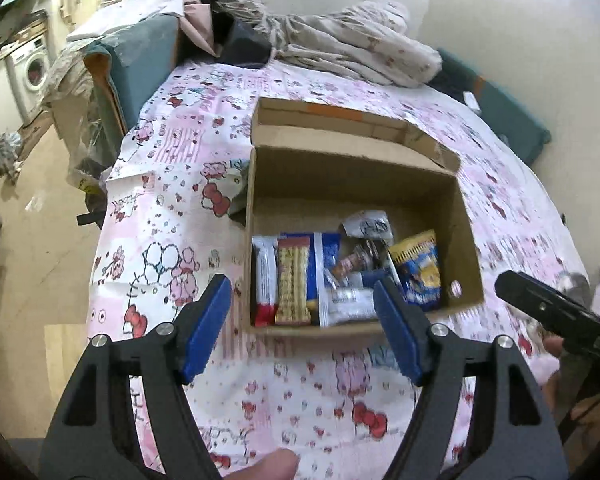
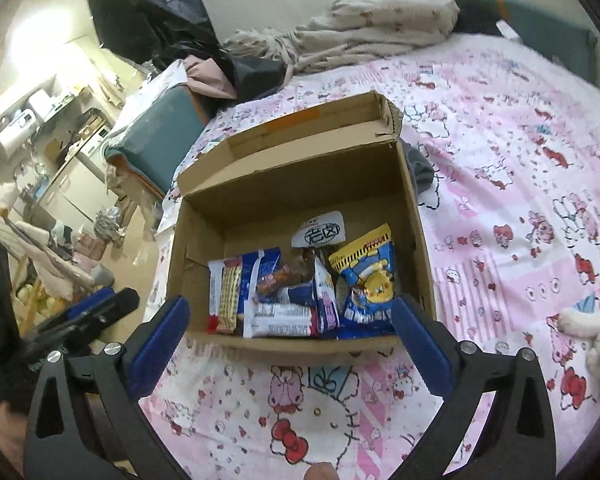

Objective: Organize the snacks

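A: Left wrist view: what is the left tool [image 1: 302,308] doing?

B: Its blue pads are spread, nothing between them, above the near wall of an open cardboard box [image 1: 466,216].

A: And the right tool [image 2: 290,320]?

B: Spread wide and empty, over the same near wall.

A: Where are the snacks [image 2: 300,292]?

B: Inside the box, against its near wall: a yellow-and-blue bag [image 2: 370,276] at three o'clock, a biscuit pack [image 2: 228,294] at nine. The box sits on a pink cartoon-print cloth [image 2: 520,208].
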A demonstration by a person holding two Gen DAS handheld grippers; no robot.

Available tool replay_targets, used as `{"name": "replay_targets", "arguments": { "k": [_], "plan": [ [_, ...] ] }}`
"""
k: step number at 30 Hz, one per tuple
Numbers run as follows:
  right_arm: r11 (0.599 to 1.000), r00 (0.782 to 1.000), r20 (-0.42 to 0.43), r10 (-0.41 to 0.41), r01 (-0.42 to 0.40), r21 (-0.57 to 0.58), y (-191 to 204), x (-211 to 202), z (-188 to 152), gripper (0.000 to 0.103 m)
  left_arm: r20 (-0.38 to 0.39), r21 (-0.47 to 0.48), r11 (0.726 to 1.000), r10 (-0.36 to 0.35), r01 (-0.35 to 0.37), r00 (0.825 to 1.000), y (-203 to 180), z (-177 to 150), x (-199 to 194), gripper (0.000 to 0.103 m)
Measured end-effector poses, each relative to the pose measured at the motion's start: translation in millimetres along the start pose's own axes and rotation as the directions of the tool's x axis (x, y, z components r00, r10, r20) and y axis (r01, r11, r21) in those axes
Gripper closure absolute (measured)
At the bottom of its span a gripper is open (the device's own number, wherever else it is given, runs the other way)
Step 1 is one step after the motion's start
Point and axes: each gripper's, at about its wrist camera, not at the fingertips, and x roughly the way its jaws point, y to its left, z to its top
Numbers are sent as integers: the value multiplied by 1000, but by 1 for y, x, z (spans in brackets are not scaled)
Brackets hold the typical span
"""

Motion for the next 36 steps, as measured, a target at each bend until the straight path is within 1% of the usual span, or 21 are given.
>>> {"name": "replay_targets", "arguments": {
  "k": [2,3,4,6,8,12,15,17,20,23,25,30,36],
  "plan": [
    [1000,1000,4,4,-4,15,1,-6,-9,0,6,5,1000,-14,14,1000,3,-7,-9,32],
    [1000,1000,10,-1,1,17,1,-8,-13,0,12,7,1000,-15,15,1000,3,-11,-14,29],
    [1000,1000,21,-9,8,17,2,-11,-17,0,19,8,1000,-12,12,1000,4,-15,-18,22],
    [999,998,45,-34,34,5,4,-17,-26,0,39,9,1000,-5,5,999,5,-22,-26,16],
    [998,997,58,-55,55,-3,7,-21,-33,0,53,7,1000,3,-4,999,5,-29,-30,13],
    [997,995,65,-75,75,3,9,-23,-45,0,72,-3,1000,9,-9,997,1,-39,-32,1],
    [992,989,98,-115,119,-35,16,-26,-48,0,111,19,997,68,-71,991,-3,-43,-35,1],
    [986,982,120,-145,154,-70,21,-27,-49,0,125,14,994,104,-106,987,-2,-46,-35,1],
    [978,977,131,-169,183,-103,26,-24,-52,0,104,-5,993,120,-120,987,2,-48,-31,0],
    [976,976,130,-174,189,-112,28,-21,-53,0,85,7,992,127,-128,988,2,-50,-26,0],
    [973,976,127,-179,194,-121,29,-19,-53,0,90,11,990,137,-139,986,2,-51,-26,0],
    [969,973,131,-191,208,-132,32,-18,-55,0,99,10,990,136,-137,986,2,-51,-28,0],
    [964,970,119,-212,227,-139,31,-15,-56,0,91,12,991,132,-134,987,1,-51,-26,0]
  ]
}}
